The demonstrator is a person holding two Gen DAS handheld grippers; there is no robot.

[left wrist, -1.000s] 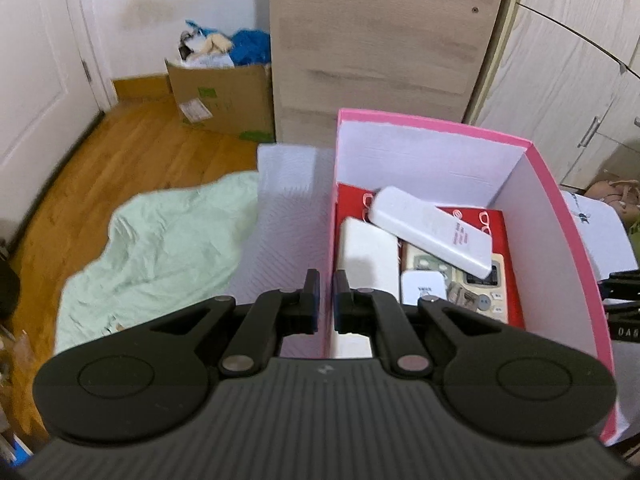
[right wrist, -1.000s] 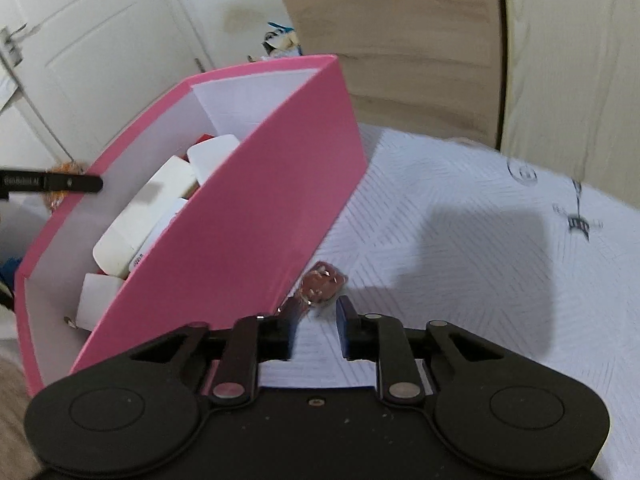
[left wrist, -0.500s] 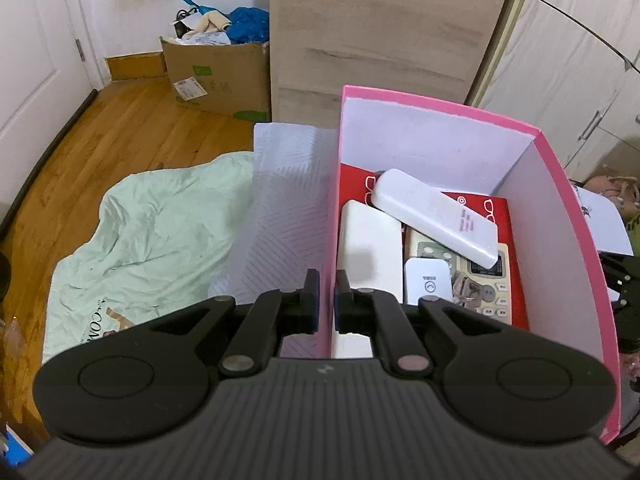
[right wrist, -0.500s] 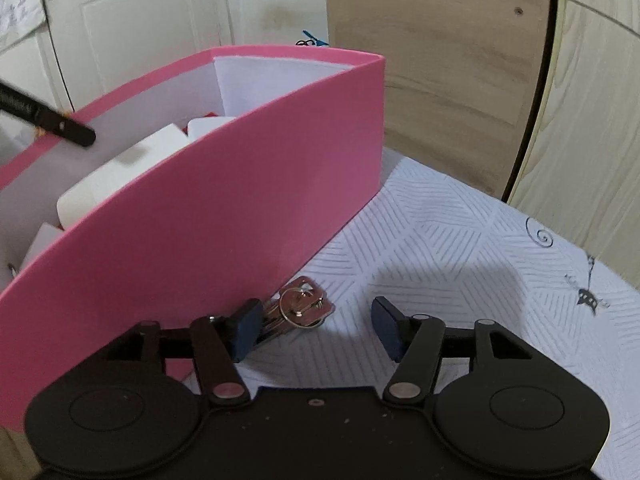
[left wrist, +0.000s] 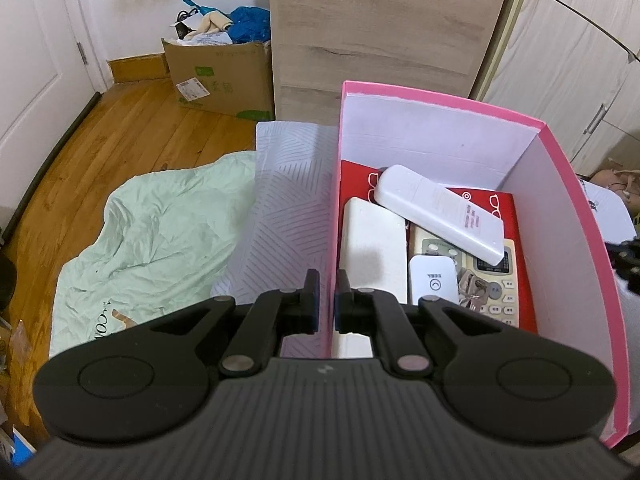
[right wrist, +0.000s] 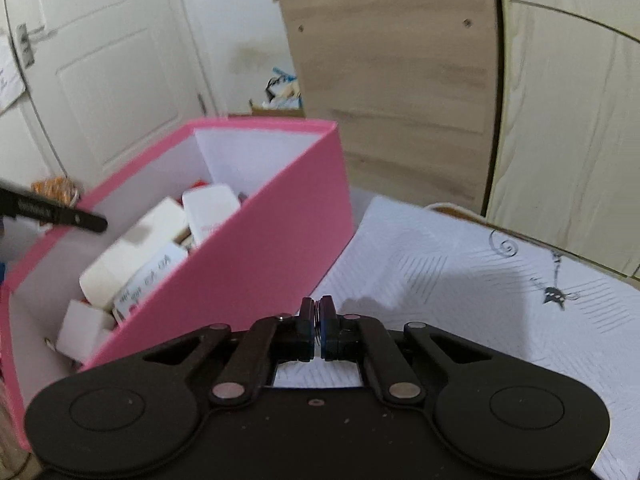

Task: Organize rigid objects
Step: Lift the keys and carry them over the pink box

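Right wrist view: right gripper [right wrist: 318, 320] pinches a barely visible key ring [right wrist: 317, 322].

Home bedroom: wardrobe [left wrist: 568, 60], wooden floor [left wrist: 132, 148], panelled door [right wrist: 108, 68].

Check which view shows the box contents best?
Left wrist. It looks down into the pink box, showing the white remote, beige remote and keys. The right wrist view sees the box side-on, with only blurred white items past its wall.
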